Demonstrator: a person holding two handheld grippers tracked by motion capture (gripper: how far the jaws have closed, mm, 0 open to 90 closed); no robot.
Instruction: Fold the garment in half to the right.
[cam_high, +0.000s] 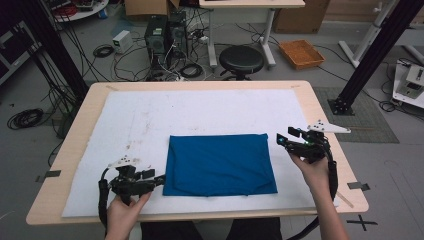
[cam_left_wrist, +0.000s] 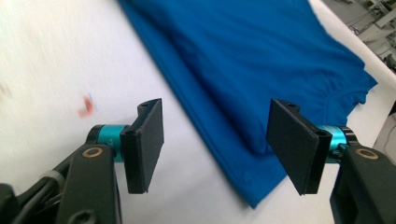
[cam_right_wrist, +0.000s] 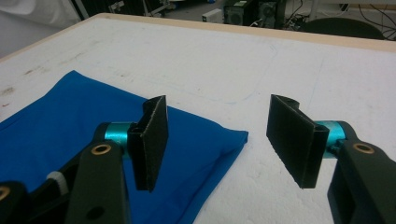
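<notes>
A blue cloth, folded into a flat rectangle, lies on the white mat toward the near middle of the table. My left gripper sits low at the cloth's near-left corner. In the left gripper view the jaws of the left gripper stand open, with the blue cloth and its corner between them and untouched by the pads. My right gripper hovers at the far-right corner. In the right gripper view, the right gripper is open above that corner of the blue cloth.
The mat covers most of the wooden table. Beyond the far edge stand a black stool, computer towers with tangled cables, and an orange tray on the floor. A small red mark shows on the mat.
</notes>
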